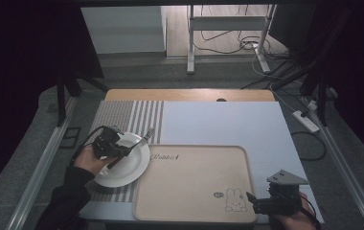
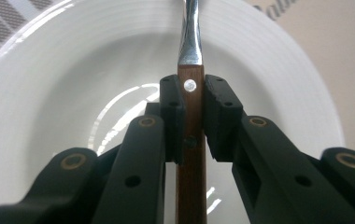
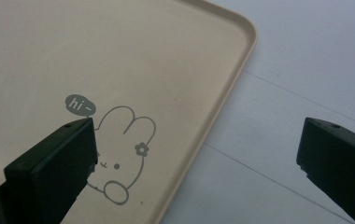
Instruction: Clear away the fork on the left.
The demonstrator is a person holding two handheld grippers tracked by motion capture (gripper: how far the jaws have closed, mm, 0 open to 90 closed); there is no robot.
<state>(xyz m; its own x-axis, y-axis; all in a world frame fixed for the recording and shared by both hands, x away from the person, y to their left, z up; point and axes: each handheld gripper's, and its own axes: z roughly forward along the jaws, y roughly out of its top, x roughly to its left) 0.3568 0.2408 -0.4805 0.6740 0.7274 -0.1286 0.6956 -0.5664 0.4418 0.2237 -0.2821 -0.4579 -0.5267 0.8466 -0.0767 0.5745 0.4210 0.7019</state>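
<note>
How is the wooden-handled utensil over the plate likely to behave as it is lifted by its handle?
The utensil looks stiff: metal shaft, riveted wooden handle. It is gripped on the handle's narrow sides by the left gripper, so it might pivot if the far end is heavy. If it slips, it would probably strike the white plate, which looks breakable.

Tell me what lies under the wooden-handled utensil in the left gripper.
The white plate lies under the utensil, which the left gripper clamps by its wooden handle. Jaws and handle cover part of the plate's centre; the utensil's head is out of frame.
</note>
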